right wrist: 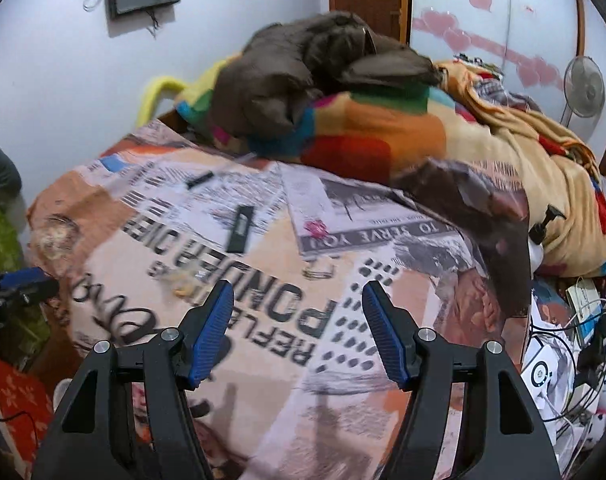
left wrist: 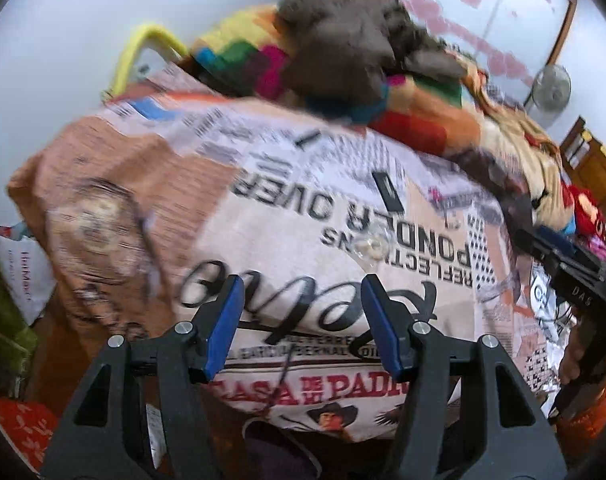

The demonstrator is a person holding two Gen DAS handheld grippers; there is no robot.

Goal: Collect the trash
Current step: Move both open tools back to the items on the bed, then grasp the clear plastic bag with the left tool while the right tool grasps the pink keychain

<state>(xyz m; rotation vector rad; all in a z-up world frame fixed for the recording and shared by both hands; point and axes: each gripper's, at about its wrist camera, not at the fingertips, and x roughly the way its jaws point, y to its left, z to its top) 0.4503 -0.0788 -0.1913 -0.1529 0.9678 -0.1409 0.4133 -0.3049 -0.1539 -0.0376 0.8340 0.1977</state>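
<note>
A bed with a newspaper-print cover point(left wrist: 287, 216) fills both views. On it lie a crumpled clear wrapper point(left wrist: 373, 245), also in the right wrist view point(right wrist: 181, 280), a black flat wrapper point(left wrist: 389, 192) point(right wrist: 241, 229), a thin dark strip point(right wrist: 199, 180) and a small pink scrap point(right wrist: 317, 228). My left gripper point(left wrist: 301, 286) is open and empty, above the cover short of the clear wrapper. My right gripper point(right wrist: 299, 294) is open and empty over the middle of the bed. The other gripper shows at each view's edge point(left wrist: 571, 276) point(right wrist: 19, 286).
A heap of colourful blankets point(right wrist: 383, 132) with a brown garment point(right wrist: 303, 64) lies at the bed's far side. A pump bottle point(right wrist: 541, 232) and tangled cables with boxes point(right wrist: 575, 344) sit at right. A white bag point(left wrist: 25, 272) stands at left. A fan point(right wrist: 583, 88) stands by the wall.
</note>
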